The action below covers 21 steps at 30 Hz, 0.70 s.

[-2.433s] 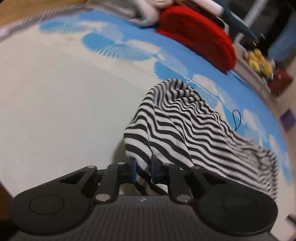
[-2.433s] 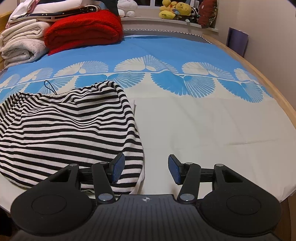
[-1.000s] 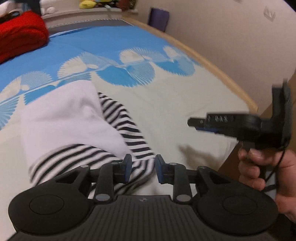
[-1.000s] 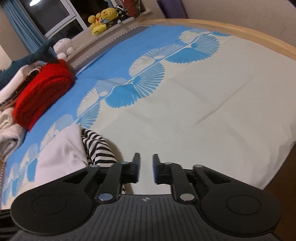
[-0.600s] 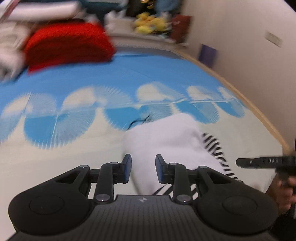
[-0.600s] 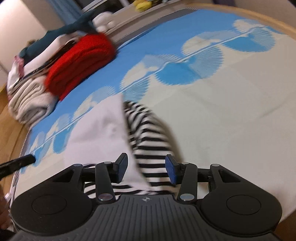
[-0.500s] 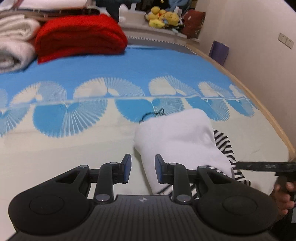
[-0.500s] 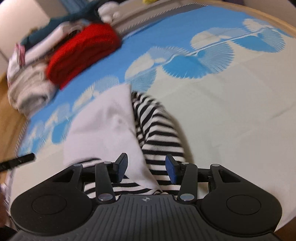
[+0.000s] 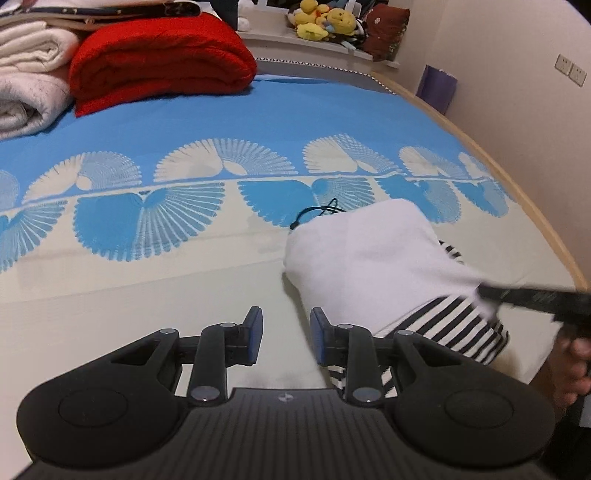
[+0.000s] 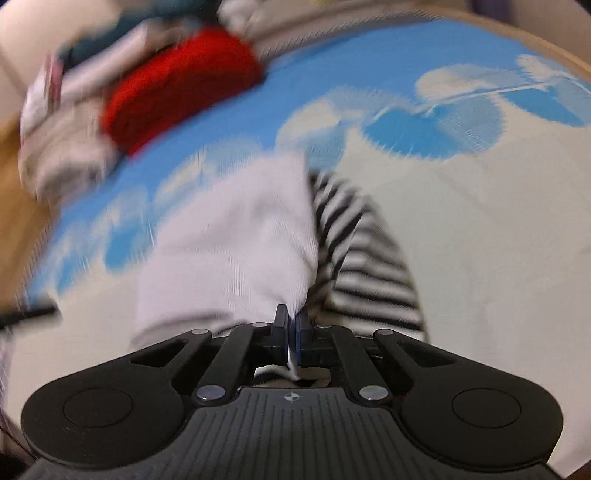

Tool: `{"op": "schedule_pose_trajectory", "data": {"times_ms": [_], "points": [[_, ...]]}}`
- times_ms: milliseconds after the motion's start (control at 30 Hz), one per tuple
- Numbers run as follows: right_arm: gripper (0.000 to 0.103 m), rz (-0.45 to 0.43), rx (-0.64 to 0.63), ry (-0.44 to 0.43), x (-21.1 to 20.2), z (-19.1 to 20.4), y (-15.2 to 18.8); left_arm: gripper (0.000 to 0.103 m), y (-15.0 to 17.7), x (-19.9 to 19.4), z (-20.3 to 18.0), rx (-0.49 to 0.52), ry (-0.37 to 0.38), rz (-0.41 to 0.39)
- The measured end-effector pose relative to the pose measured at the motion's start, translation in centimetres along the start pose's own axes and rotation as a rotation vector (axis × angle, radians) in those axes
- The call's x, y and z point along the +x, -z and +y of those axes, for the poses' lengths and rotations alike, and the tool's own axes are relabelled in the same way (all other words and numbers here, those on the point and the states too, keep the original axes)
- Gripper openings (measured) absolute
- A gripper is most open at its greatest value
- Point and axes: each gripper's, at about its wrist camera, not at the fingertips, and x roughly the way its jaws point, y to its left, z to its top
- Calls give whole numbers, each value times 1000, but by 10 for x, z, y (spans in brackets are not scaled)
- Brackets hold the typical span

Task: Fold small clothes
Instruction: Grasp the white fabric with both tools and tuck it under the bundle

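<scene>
Near the bed's [image 9: 155, 280] front edge, toward its right corner, your right tongs [image 10: 291, 334] are clenched on the garment's [image 9: 373, 258] near hem, its long axis running away from you, while your released left tongs [image 9: 286, 336] hover just left of it.

This is a bedroom in a home. A wide bed [image 9: 184, 288] with a wooden edge fills the view, covered by a sheet [image 9: 229, 122] printed with blue and cream fan shapes, and at its far end lie a folded red blanket [image 9: 159, 66] and a white blanket [image 9: 29, 85]. On a ledge behind the bed sit yellow plush toys [image 9: 321, 24], and the plain wall at the right has two switches [image 9: 570, 70].
</scene>
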Motion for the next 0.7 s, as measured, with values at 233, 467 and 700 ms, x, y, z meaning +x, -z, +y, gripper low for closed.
{"op": "schedule_pose_trajectory", "data": {"times_ms": [233,467,700], "points": [[2,-181,94,-17,-78,-41,0,31,3,9,-38,62,89,7],[2,59,42,228,-35,-66,13,31,14,38,-84,141,195,88],[13,144,-42,254,-1,-45,13,35,44,93,-119,310,89,236]]}}
